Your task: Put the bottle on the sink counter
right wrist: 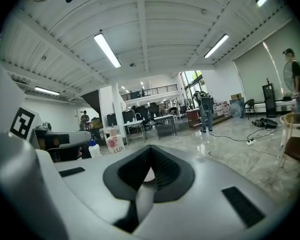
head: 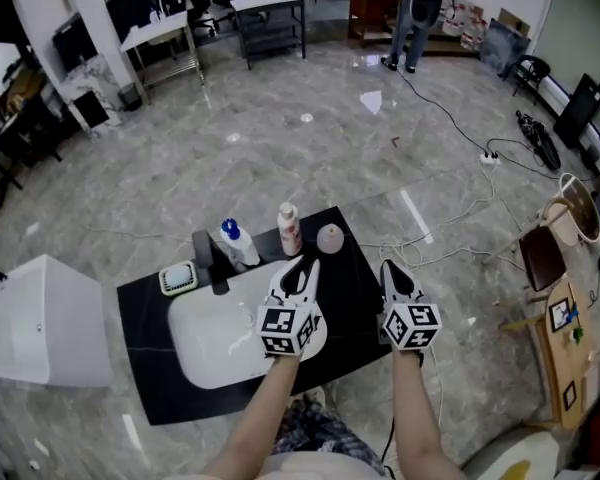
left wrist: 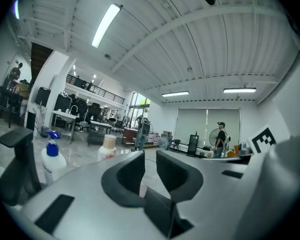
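Note:
On the black sink counter (head: 352,303) a white bottle with a beige cap and pink label (head: 289,229) (left wrist: 108,149) (right wrist: 114,142) stands upright behind the white basin (head: 215,340). Left of it is a blue-capped spray bottle (head: 236,243) (left wrist: 52,160) (right wrist: 94,149), right of it a pale round object (head: 329,238). My left gripper (head: 305,267) (left wrist: 150,158) hovers over the basin's right rim, just short of the white bottle. A narrow gap shows between its jaws and nothing is gripped. My right gripper (head: 389,268) (right wrist: 149,152) is above the counter's right edge, jaw tips touching, empty.
A black faucet (head: 209,259) (left wrist: 17,165) and a green-rimmed soap dish (head: 178,278) sit at the basin's back left. A white box (head: 42,320) stands left of the counter. Cables (head: 450,118) cross the floor; wooden furniture (head: 558,340) is at right. A person (head: 416,16) stands far off.

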A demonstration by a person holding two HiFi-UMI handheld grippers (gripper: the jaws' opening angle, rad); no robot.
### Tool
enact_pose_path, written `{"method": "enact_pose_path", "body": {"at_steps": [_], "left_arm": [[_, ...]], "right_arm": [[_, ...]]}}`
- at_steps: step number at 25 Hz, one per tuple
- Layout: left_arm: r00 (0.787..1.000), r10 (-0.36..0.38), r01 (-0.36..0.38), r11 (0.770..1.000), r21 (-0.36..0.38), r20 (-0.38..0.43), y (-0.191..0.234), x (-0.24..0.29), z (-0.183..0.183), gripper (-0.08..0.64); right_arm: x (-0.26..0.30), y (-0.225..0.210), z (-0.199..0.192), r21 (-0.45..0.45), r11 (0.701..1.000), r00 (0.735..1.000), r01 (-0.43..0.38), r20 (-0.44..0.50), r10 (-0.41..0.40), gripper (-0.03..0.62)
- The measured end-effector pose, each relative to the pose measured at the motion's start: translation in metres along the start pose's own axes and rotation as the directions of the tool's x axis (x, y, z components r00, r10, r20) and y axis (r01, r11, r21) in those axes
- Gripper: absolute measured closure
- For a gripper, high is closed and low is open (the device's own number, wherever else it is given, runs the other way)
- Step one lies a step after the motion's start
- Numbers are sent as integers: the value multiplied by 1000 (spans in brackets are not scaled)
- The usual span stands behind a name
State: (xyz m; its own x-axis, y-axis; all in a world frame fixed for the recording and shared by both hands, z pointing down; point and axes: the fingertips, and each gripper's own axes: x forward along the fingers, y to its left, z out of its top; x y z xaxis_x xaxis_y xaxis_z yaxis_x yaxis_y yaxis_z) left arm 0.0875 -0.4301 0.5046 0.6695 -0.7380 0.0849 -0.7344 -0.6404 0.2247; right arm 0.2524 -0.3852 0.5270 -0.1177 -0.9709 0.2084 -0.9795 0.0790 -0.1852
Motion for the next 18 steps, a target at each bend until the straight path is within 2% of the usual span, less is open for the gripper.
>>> {"method": "enact_pose_path", "body": {"at_steps": [9,13,18], "left_arm": [[1000,-10,9,999,32,20,2,-97,32,520],[999,-19,17,998,60,30,3,-122,43,530],[999,-12,10,999,45,35,11,-143,43,532]], "right_arm": [[-72,43,22,-40,999,999,-1,44,3,577],[-93,53,27,-34,999,998,8,67,-6,577],[-113,63,25,-27,1000,997,12,82,-10,577]]}}
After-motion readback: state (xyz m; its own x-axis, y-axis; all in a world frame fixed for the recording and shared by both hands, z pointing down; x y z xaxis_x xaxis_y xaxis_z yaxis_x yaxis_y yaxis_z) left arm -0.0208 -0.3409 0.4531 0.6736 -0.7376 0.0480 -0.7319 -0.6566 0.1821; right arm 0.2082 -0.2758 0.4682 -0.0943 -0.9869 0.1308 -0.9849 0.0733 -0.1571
